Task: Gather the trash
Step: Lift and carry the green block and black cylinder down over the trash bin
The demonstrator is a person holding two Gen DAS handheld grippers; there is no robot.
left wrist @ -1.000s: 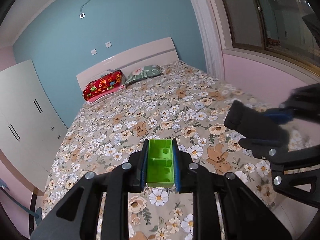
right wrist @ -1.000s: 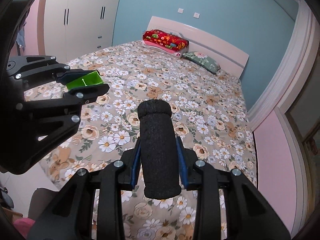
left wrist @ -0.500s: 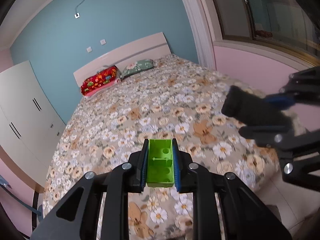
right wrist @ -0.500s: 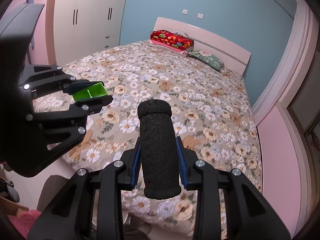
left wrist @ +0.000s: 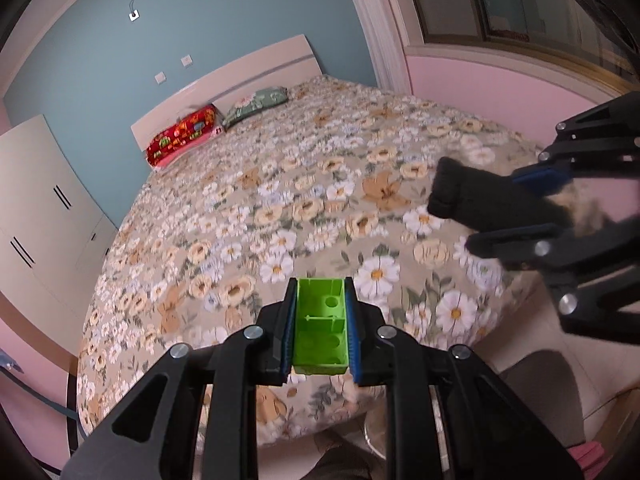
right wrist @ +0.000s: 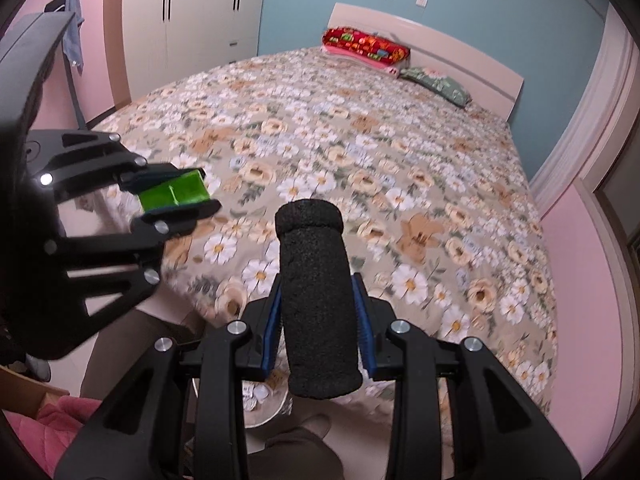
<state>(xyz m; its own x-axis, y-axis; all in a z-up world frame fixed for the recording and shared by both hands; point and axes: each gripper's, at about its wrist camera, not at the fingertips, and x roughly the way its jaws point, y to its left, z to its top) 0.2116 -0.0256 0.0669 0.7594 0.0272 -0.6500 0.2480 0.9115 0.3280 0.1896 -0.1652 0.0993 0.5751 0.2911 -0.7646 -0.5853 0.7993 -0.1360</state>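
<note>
- The left gripper (left wrist: 320, 330) has its jaws clamped on a green plastic block (left wrist: 320, 332), a small open-topped piece with inner ribs and round holes. It hangs in the air over the foot of the bed (left wrist: 304, 200), touching nothing but the pads.
- The right gripper (right wrist: 318, 330) has its jaws closed on a black foam cylinder (right wrist: 316, 300), gripped low so that most of its length sticks out ahead of the fingers. It too is in the air, beside the bed's near corner.
- Progress, as I judge it: both pieces of trash are already picked up, one per gripper, and neither has been dropped yet. What is left is to carry them to a bin and release them.
- Below the right gripper, a pale round rim (right wrist: 260, 408) with white scraps inside shows on the floor; it may be the bin, but too little of it shows to be sure.
- Count: two grippers, one green block, one black cylinder, so two pieces of trash in hand.
- On the bedspread itself I see no further trash. At the headboard lie one red patterned pillow (left wrist: 182, 142) and one green floral pillow (left wrist: 256, 101).
</note>
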